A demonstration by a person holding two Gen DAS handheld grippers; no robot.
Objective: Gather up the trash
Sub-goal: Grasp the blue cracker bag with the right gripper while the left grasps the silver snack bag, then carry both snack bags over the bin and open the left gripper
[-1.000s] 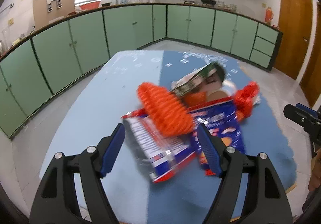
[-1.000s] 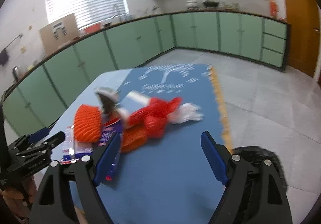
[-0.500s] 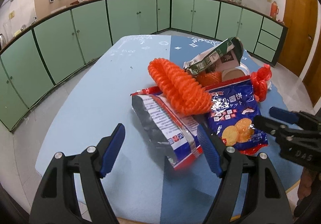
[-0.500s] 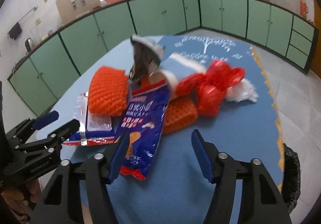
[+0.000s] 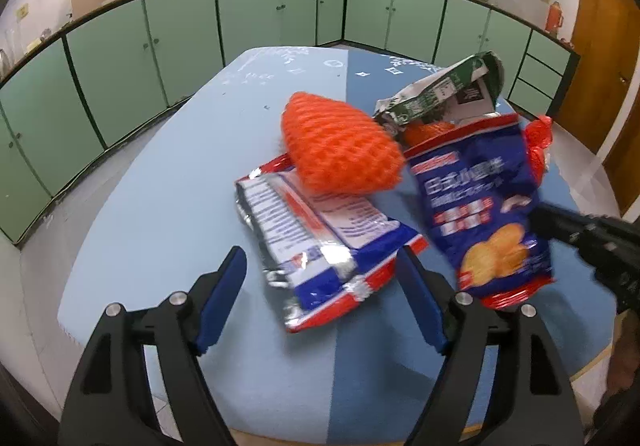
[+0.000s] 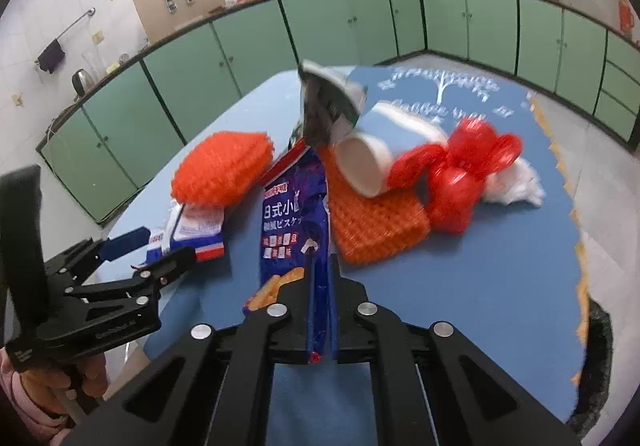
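On the blue table (image 5: 152, 206) the trash sits heaped together, and the right gripper (image 6: 320, 286) has its two fingers pinched tight on the near end of the dark blue chip bag (image 6: 294, 222), the foil squeezed flat between them. From the left wrist camera that same bag (image 5: 476, 206) looks tilted up off the cloth, with the right gripper's black body (image 5: 592, 242) at its right edge. The left gripper (image 5: 320, 298) hangs with its blue-padded fingers spread wide apart, nothing between them, just short of the silver, red and blue snack wrapper (image 5: 320, 242) lying flat on the table. An orange foam net (image 5: 340, 146) rests on top of that wrapper's far end. Behind it a green and white torn packet (image 5: 440, 90) sticks up, tilted. Over on the right wrist view, a white paper cup (image 6: 380, 154) lies on its side, mouth toward the camera, resting on a second orange foam net (image 6: 372, 222). Right beside the cup sits a crumpled red plastic bag (image 6: 460, 178), touching it, and a wad of white tissue (image 6: 512, 186) lies against the red bag's far side. Green cabinets (image 5: 180, 38) ring the room behind.
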